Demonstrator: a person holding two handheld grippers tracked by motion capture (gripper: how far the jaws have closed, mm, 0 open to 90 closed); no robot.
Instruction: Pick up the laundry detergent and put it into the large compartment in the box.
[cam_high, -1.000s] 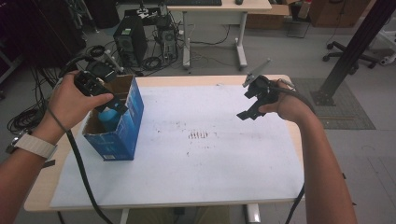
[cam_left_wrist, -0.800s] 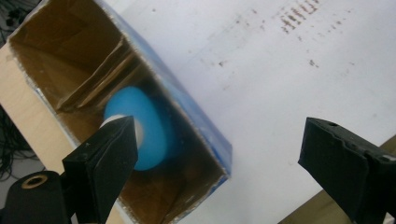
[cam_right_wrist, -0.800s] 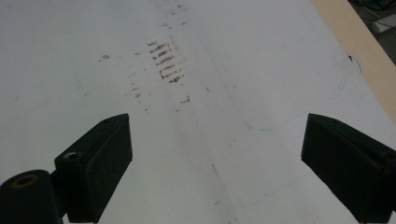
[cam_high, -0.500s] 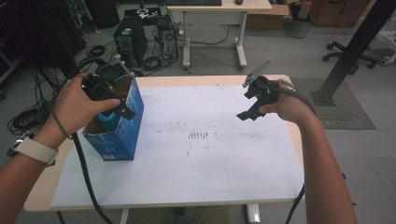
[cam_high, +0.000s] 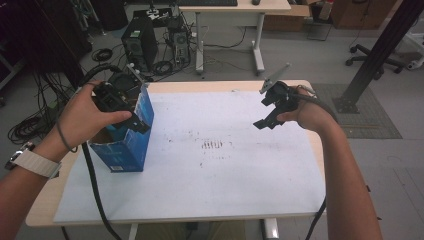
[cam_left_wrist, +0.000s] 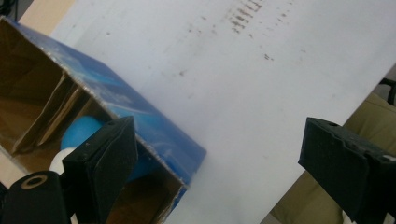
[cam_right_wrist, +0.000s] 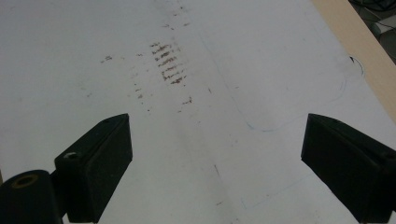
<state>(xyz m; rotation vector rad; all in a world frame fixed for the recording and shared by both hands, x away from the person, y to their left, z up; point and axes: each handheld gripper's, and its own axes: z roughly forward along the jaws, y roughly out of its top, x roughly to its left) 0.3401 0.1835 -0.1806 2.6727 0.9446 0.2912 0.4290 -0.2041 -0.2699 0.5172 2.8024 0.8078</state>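
A blue cardboard box (cam_high: 125, 150) stands open-topped on the left of the white sheet (cam_high: 215, 170). My left gripper (cam_high: 127, 112) hovers over its open top with jaws wide apart and nothing between them. In the left gripper view the gripper (cam_left_wrist: 219, 154) has one jaw above the box (cam_left_wrist: 154, 126) and the other out over the sheet. Inside, between cardboard dividers, lie a blue ball (cam_left_wrist: 77, 133) and a small white object (cam_left_wrist: 58, 158). My right gripper (cam_high: 267, 111) is held above the sheet's right side, open and empty (cam_right_wrist: 217, 149).
Brown smudge marks (cam_high: 214, 145) dot the middle of the sheet (cam_right_wrist: 166, 58). The wooden table edge (cam_high: 310, 135) runs close to the right hand. Behind the table are computer towers (cam_high: 137, 42), floor cables, another desk (cam_high: 235, 7) and a black post (cam_high: 375, 55).
My left hand has shifted to the right, carrying its gripper from the box's left edge to above its open top. The right gripper has stayed where it was.
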